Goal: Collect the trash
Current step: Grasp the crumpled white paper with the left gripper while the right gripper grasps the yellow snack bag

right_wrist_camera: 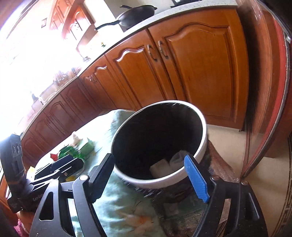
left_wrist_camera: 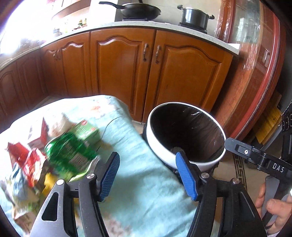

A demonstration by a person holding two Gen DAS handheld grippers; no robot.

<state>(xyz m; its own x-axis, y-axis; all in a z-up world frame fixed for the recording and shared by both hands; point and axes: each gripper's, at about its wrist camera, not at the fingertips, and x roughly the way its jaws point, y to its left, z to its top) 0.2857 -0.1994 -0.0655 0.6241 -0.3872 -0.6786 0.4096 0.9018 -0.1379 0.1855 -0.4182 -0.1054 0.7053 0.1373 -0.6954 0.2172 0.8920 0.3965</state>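
A white trash bin (left_wrist_camera: 164,153) with a black liner stands just off the right edge of a cloth-covered table (left_wrist_camera: 127,131). My left gripper (left_wrist_camera: 147,175) hangs open over the cloth with nothing between its blue pads. Left of it lies a blurred green can (left_wrist_camera: 71,156), with a green box (left_wrist_camera: 87,131) and red packets (left_wrist_camera: 36,164) around it. My right gripper (right_wrist_camera: 149,177) is open and empty above the near rim of the bin (right_wrist_camera: 155,184). White crumpled pieces (right_wrist_camera: 160,167) lie at the bin's bottom. The right wrist view also shows the left gripper (right_wrist_camera: 60,167) beside the green can (right_wrist_camera: 69,153).
Wooden cabinets (left_wrist_camera: 118,73) run behind the table under a counter holding a wok (left_wrist_camera: 140,9) and a pot (left_wrist_camera: 195,16). A red-rimmed glass panel (left_wrist_camera: 264,91) curves along the right side. A person's hand (left_wrist_camera: 273,209) holds the right gripper's handle.
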